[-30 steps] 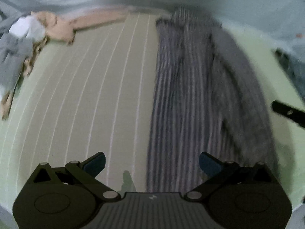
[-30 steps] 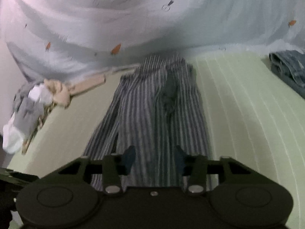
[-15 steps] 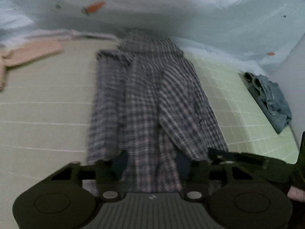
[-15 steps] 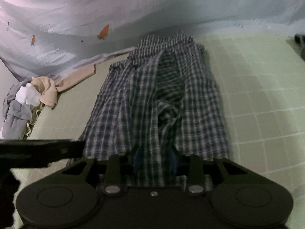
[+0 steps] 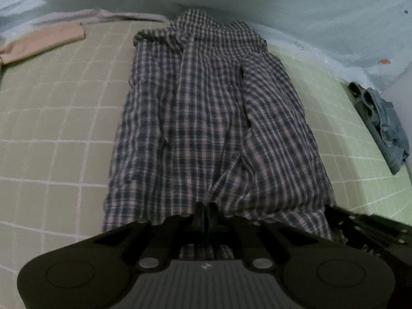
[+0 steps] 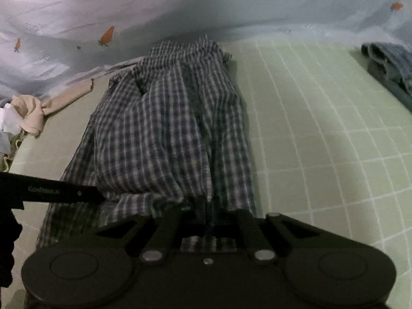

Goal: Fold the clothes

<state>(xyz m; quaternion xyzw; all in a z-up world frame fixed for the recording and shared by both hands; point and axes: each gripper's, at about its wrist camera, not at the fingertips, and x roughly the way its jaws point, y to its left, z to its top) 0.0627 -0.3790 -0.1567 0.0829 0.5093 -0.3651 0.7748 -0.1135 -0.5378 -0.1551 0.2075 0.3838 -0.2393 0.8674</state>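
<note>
Plaid shirt (image 5: 211, 118) flat on green grid mat (image 5: 51, 118), lengthwise. Left tool (image 5: 206, 216) clamped on shirt's near hem; right tool (image 6: 208, 213) likewise, beside it. Jeans (image 5: 381, 123) right of shirt.

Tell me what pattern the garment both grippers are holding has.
Dark-and-pale plaid shirt; clearest in left wrist view.

The near hem of the checked shirt (image 5: 206, 128) disappears under the left gripper (image 5: 205, 216), whose fingertips are buried in the cloth. The denim heap (image 6: 388, 64) is cut off by the right wrist view's edge. The clothes pile (image 6: 23, 113) is too blurred to sort.
</note>
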